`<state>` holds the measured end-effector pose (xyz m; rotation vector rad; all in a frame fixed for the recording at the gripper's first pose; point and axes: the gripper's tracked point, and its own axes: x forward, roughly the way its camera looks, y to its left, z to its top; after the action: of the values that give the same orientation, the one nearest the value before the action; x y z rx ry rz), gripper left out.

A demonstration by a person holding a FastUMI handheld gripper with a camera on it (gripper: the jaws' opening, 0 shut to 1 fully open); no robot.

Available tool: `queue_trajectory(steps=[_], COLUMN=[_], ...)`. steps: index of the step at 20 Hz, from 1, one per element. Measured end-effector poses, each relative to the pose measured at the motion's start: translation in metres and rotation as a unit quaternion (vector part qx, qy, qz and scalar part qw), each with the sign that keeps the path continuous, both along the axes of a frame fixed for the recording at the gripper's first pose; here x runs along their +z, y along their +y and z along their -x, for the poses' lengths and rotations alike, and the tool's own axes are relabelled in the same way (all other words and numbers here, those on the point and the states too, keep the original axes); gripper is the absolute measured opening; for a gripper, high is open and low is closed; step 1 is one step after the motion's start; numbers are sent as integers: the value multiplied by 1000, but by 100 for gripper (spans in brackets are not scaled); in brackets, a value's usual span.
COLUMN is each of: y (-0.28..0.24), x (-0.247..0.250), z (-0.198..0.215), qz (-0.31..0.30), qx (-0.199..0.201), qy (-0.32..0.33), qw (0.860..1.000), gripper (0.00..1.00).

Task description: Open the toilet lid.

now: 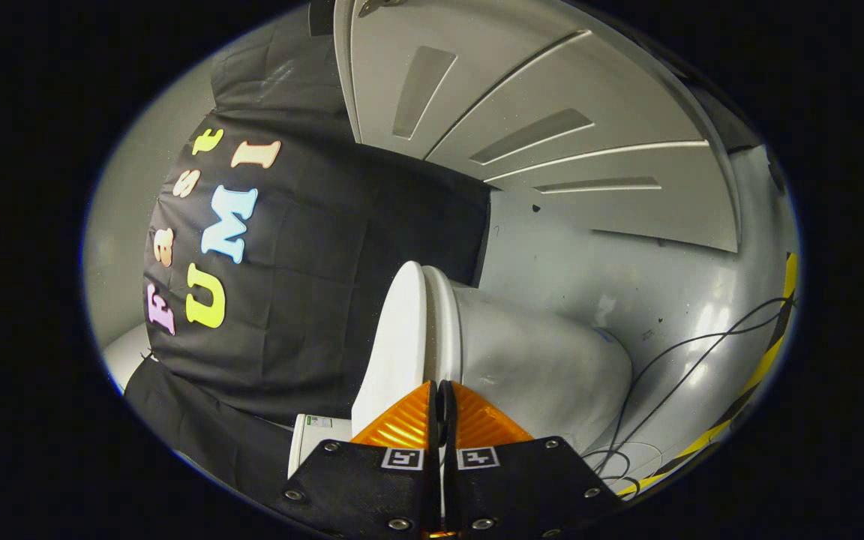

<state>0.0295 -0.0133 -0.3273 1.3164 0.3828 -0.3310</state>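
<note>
My gripper (443,405), with its two ribbed orange fingers (402,427) on black plates, has the fingers drawn almost together, only a thin dark slit left between them. I hold it rolled onto its side, so the whole room appears tipped sideways. The fingertips sit right against the front edge of the white plastic toilet lid (394,337), at the seam where it meets the white seat ring (443,322). I cannot tell whether the fingers are pinching the lid's rim or merely lying against it, since the tips cover the contact.

The lid lies closed, flat on the seat, atop the smooth white ceramic toilet bowl (544,367), which stretches beyond my fingers. Behind the toilet hangs the black cloth wall (304,300). A pale grey panelled door (552,127) stands farther off, above the glossy grey floor (627,277), where thin black cables (702,352) trail beside a yellow-and-black striped tape line (766,360).
</note>
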Motion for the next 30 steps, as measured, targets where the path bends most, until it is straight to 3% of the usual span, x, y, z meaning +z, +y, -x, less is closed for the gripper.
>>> queue_trajectory(steps=[15, 30], y=[2, 20], x=[49, 134], z=[-6, -24], qz=[26, 98], qx=[-1, 39], qy=[1, -30], qw=[1000, 994], gripper=[0, 0])
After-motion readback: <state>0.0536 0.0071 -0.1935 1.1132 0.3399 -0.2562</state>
